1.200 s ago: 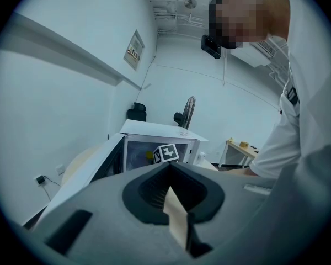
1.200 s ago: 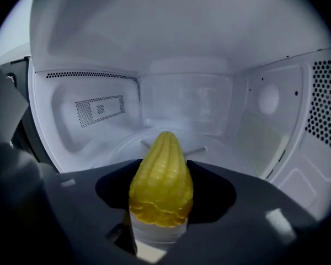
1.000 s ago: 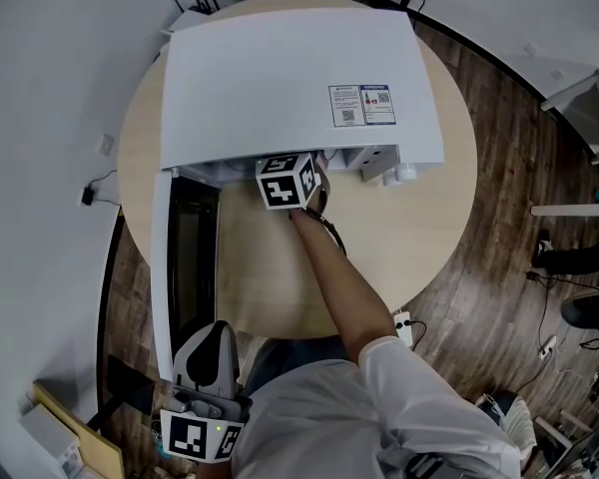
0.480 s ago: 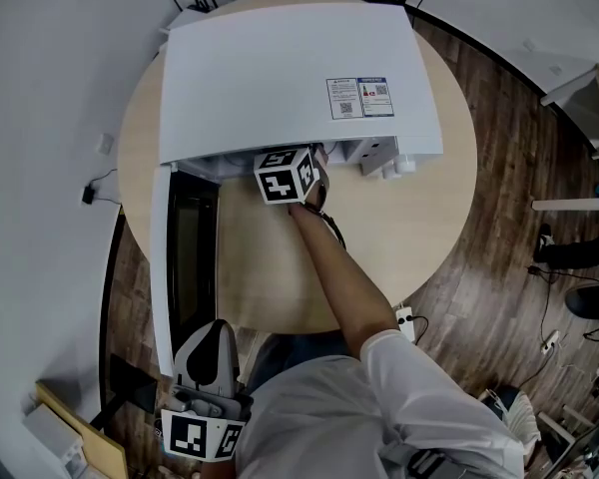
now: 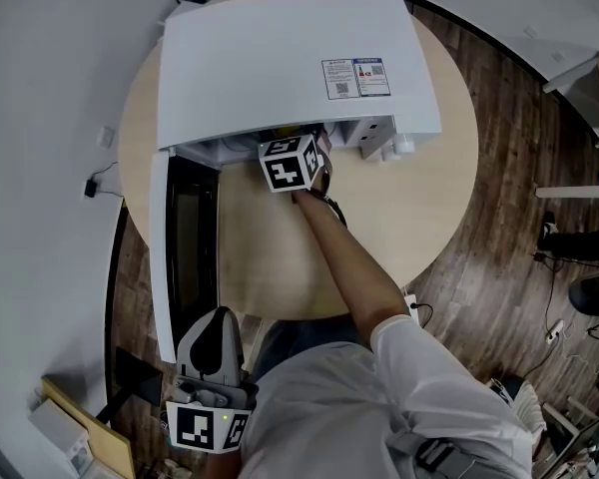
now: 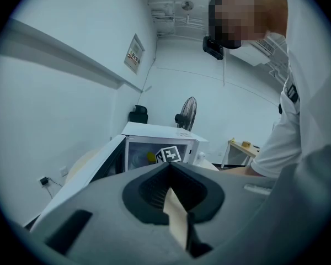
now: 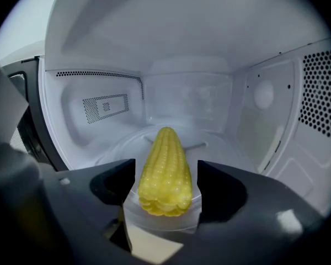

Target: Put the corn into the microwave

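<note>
Opening up now: the right gripper (image 7: 165,169) has just been spreading its jaws, and they stand wide on either side of the corn (image 7: 164,148), with a sliver of daylight showing on both flanks, so nothing is pinching the cob any more. The corn lies on the glass turntable (image 7: 118,150) inside the microwave (image 5: 280,58), its narrow tip pointing toward the back wall and its cut end toward the gripper.

From above, little else has changed from a second ago. The right arm reaches to the same spot at the oven's mouth, marker cube just under the front edge, and the door (image 5: 185,247) hangs wide open on the left over the round table (image 5: 429,208). The left gripper (image 5: 216,327) sits low by the person's body, where it was, jaws pressed together with nothing between them.
</note>
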